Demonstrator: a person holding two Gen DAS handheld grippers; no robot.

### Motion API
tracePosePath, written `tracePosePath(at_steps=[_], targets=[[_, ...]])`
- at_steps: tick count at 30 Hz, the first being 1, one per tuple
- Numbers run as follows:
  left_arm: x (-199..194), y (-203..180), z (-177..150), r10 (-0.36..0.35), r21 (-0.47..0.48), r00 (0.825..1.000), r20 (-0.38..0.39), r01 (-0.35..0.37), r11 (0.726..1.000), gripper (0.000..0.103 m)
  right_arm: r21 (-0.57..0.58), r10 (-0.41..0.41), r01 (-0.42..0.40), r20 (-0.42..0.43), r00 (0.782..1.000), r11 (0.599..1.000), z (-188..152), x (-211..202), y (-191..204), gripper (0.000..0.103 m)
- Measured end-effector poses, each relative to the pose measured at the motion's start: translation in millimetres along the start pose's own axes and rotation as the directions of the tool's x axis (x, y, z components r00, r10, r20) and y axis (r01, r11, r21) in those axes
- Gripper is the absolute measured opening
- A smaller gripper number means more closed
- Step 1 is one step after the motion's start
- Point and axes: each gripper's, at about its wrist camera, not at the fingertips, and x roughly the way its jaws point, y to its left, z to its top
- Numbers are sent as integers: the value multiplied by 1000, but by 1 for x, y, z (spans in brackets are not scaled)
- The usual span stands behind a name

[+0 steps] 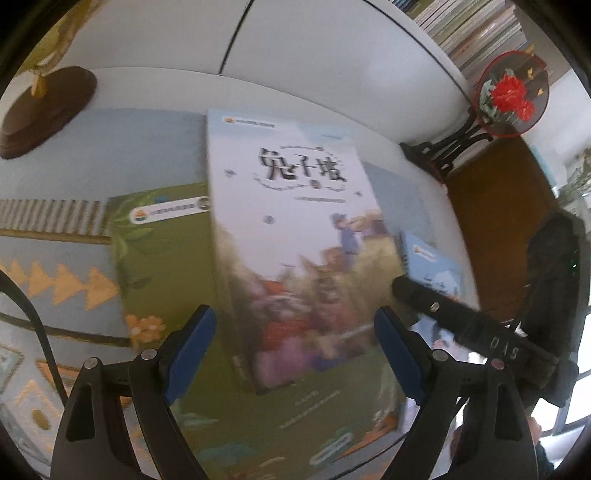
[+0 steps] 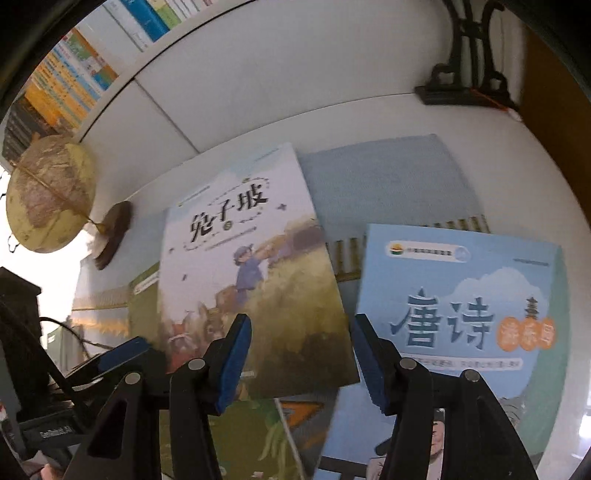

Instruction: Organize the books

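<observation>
A white-and-brown picture book lies tilted on top of a green book; it also shows in the right wrist view, above the green book. A light blue book lies to its right, partly seen in the left wrist view. My left gripper is open, its blue pads on either side of the picture book's near end. My right gripper is open over the picture book's near right corner. The other gripper's fingers reach in from the right.
The books lie on a patterned blue mat on a white table. A globe on a dark wooden base stands at the left. A round flower ornament on a black stand is at the back right. Shelved books line the back.
</observation>
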Motion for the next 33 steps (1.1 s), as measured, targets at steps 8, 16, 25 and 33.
tracePosePath(at_steps=[8, 16, 25, 33], targets=[[-13, -19, -26, 8, 82, 1000, -26, -6, 997, 88, -1, 44, -44, -29, 999, 999, -28, -17, 2, 56], [-17, -38, -82, -49, 124, 990, -132, 66, 990, 88, -5, -5, 5, -19, 1000, 1000, -87, -63, -8, 56], [-11, -48, -77, 52, 167, 995, -82, -38, 985, 78, 53, -35, 34, 15, 999, 998, -99, -57, -26, 51], [-50, -34, -65, -194, 79, 981, -10, 195, 978, 67, 41, -16, 15, 30, 999, 999, -104, -58, -23, 48]])
